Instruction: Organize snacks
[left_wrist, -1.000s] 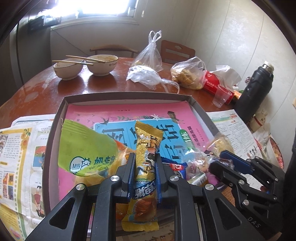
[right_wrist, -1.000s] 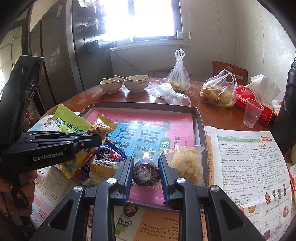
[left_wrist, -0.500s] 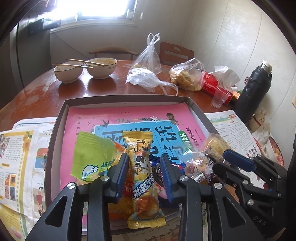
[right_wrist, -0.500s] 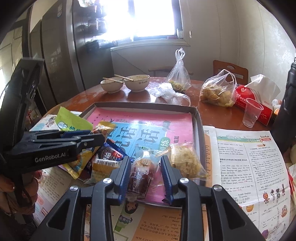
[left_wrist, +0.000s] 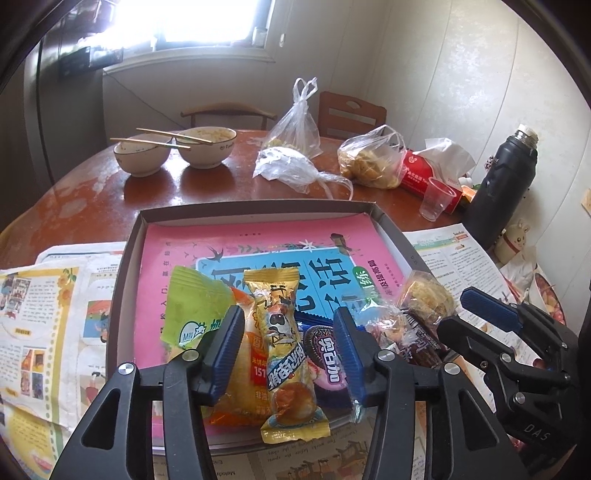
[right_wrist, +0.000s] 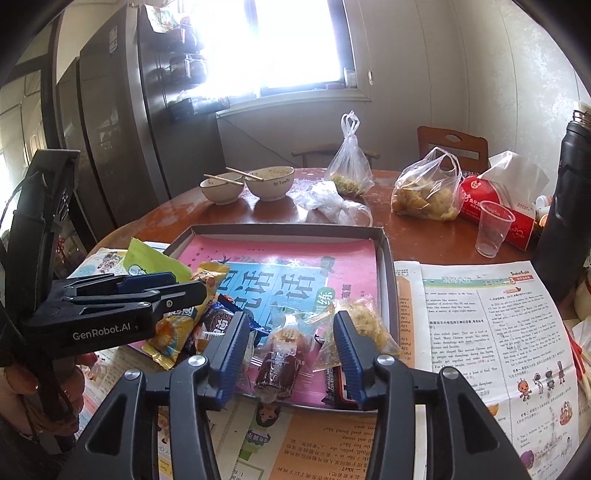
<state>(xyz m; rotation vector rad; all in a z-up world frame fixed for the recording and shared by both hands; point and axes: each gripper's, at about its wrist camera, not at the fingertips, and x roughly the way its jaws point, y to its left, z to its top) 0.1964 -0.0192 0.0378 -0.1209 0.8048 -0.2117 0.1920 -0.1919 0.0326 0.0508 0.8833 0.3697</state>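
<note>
- The left gripper (left_wrist: 288, 347) stood spread, its jaws clear of the yellow packet (left_wrist: 286, 354) in the tray (left_wrist: 129, 266).
- The right gripper (right_wrist: 290, 349) gaped around a brown cake (right_wrist: 282, 360).

The shallow tray (left_wrist: 127, 266) is grey-brown, lined with a pink sheet (left_wrist: 258, 236) bearing a blue panel of large black characters. Near its front lie a yellow packet (left_wrist: 284, 354) with a cartoon cow, a lime-green pack (left_wrist: 192, 306), and a dark cookie wrapper (left_wrist: 325, 354). Far right stands a black flask (left_wrist: 498, 192).
</note>
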